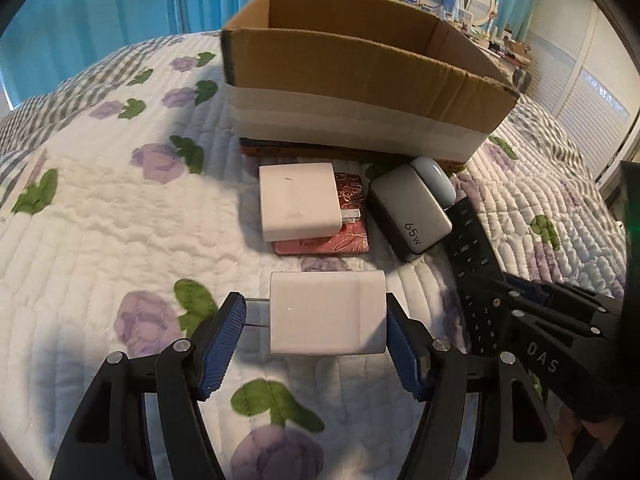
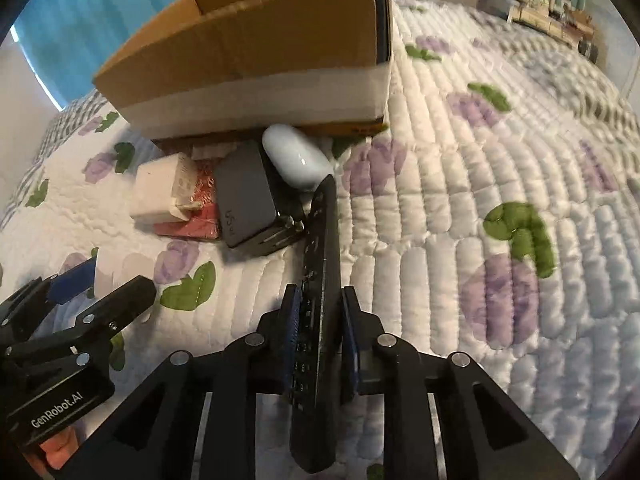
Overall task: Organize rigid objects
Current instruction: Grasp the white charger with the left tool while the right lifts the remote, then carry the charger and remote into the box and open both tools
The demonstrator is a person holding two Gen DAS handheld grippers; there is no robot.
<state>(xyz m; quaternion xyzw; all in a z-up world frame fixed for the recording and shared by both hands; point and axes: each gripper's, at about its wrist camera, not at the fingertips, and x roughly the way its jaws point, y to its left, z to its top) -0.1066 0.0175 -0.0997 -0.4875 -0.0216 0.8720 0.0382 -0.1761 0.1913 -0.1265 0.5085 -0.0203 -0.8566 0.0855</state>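
– Holding anything, the left tool (image 1: 312,320)?
– Yes. It is grasping a white charger (image 1: 328,312) sideways: one blue pad presses the plug's flat end, and the two metal prongs meet the other pad. The charger sits over a quilted bed (image 1: 100,220) printed with purple flowers and green leaves.
– And the right tool (image 2: 320,344)?
– Clenched on the edges of a long black remote control (image 2: 324,240), near its lower end. The remote's far tip reaches a pale blue oval object (image 2: 296,160).
– Where are the other things?
– Clustered on the bed just in front of an open cardboard box (image 1: 360,80), which has a white band around its base. A second white charger (image 1: 296,200) lies on top of a pink patterned case (image 1: 320,244). Just beside them is a grey charger marked 65W (image 1: 412,212), touching the pale blue oval.
– Anything inside the box?
– Its floor is hidden from both views, so I cannot tell.
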